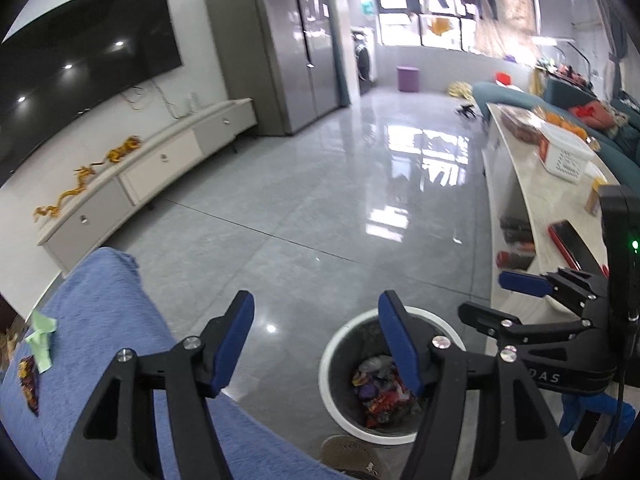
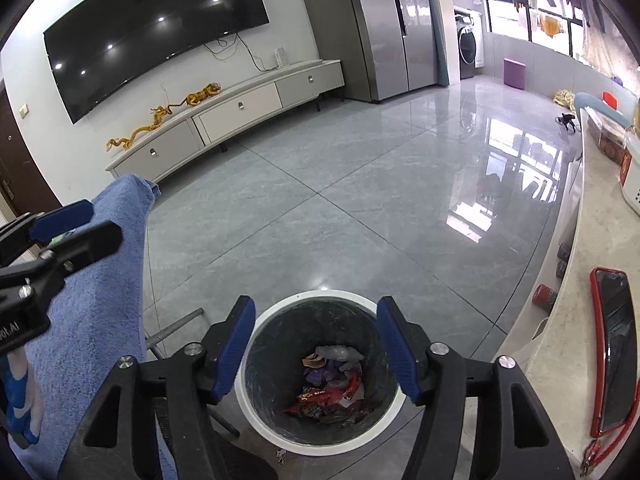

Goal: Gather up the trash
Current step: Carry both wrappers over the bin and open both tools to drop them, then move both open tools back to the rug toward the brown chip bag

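Observation:
A white-rimmed trash bin [image 2: 320, 294] stands on the grey tile floor, with crumpled wrappers [image 2: 328, 388] at its bottom. My right gripper [image 2: 316, 316] hangs open just above the bin's mouth, nothing between its blue pads. In the left wrist view the bin [image 1: 334, 354] is at lower right, and my left gripper [image 1: 316, 320] is open and empty, above the bin's left edge. On the blue cloth-covered surface [image 1: 112, 320] at the left lie a crumpled green paper [image 1: 42, 340] and a dark snack wrapper [image 1: 30, 384]. The right gripper [image 1: 482, 295] shows at the right of this view.
A long white table [image 2: 560, 360] runs along the right, bearing a red-cased phone [image 2: 612, 352] and a white basket [image 1: 568, 156]. A low TV cabinet [image 2: 240, 108] lines the far wall. A grey metal bar [image 2: 172, 330] lies by the bin.

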{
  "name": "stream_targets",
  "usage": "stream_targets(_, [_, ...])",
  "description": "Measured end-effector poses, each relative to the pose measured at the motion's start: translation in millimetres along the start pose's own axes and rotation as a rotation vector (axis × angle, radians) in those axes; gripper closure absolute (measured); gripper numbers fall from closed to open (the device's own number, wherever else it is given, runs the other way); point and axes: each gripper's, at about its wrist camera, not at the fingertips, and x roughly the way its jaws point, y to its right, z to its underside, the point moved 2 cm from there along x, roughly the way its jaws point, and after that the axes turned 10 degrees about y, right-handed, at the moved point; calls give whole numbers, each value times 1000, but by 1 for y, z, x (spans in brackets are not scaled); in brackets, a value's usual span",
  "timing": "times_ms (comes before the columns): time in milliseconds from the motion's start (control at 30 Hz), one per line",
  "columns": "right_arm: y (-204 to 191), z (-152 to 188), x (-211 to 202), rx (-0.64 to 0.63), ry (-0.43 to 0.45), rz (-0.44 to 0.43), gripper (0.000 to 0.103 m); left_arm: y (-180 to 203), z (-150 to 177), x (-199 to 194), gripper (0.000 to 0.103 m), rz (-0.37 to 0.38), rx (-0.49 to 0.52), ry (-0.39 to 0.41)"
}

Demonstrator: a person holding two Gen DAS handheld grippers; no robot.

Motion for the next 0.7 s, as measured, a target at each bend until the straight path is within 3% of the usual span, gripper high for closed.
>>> stream_targets(433, [-36,-22,-38,-37,129,60,3,-67,-1,-61,39,-123,-123,131])
stream_targets(700, [-62,-38,-57,-43,206,131,0,-104,6,-94,39,-174,-176,197])
